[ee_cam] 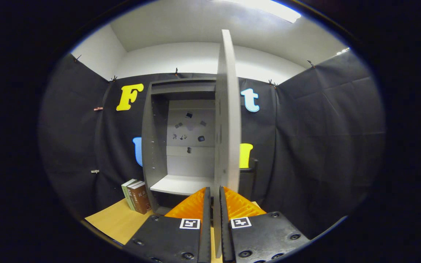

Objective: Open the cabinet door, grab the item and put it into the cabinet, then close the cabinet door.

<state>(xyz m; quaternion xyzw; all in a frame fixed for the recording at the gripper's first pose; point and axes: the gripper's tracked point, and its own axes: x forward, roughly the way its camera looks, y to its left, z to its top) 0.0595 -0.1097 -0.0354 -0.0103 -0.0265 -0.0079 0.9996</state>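
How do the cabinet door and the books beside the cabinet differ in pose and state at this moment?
The cabinet door stands swung open, edge-on, its lower edge between the gripper fingers, which look closed on it. The books lean untouched on the wooden table, left of the cabinet. The door is grey; the books are brown and green.

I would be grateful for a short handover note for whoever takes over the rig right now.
Tool: its two fingers are closed on the free edge of the cabinet door, one on each face.
Cabinet: the door stands wide open, edge-on to the camera; the white shelf inside is bare.
Books: standing on the wooden table, left of the cabinet, outside it.
Done: door opened.
Left: let go of the door, grab the item (likely a book), set it on the shelf, close the door.
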